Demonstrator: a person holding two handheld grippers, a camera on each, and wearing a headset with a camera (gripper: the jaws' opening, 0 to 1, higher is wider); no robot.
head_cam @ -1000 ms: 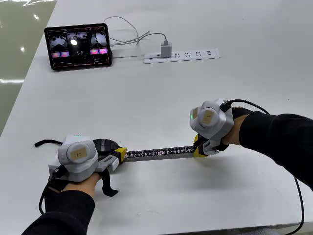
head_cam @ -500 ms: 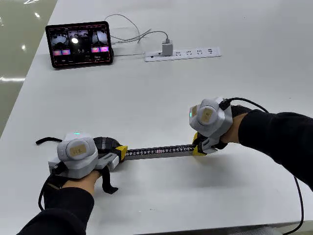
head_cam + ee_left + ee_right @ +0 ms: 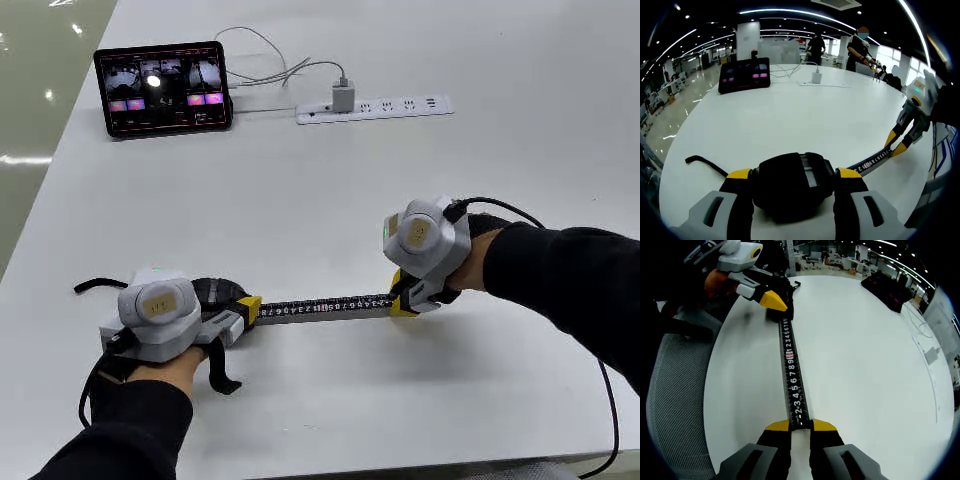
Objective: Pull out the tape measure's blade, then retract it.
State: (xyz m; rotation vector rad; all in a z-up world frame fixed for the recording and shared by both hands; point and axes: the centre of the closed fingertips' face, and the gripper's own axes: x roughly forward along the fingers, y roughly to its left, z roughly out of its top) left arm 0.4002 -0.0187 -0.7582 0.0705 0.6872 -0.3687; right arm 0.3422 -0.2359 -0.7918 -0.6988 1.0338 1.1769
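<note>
Head view: one tablet (image 3: pixel 162 88) and one power strip (image 3: pixel 372 108) sit far back on the white tabletop (image 3: pixel 300 200).
Right gripper view: white numbers and one red mark on the dark blade (image 3: pixel 791 370).
Count: one tape measure (image 3: pixel 215 293), one left gripper (image 3: pixel 245 310), one right gripper (image 3: pixel 403 305).
Tape measure: round black case (image 3: pixel 792 185) lying on the tabletop, blade out flat.
Left gripper: clamped on the case.
Right gripper: pinched tight on the blade's tip.
</note>
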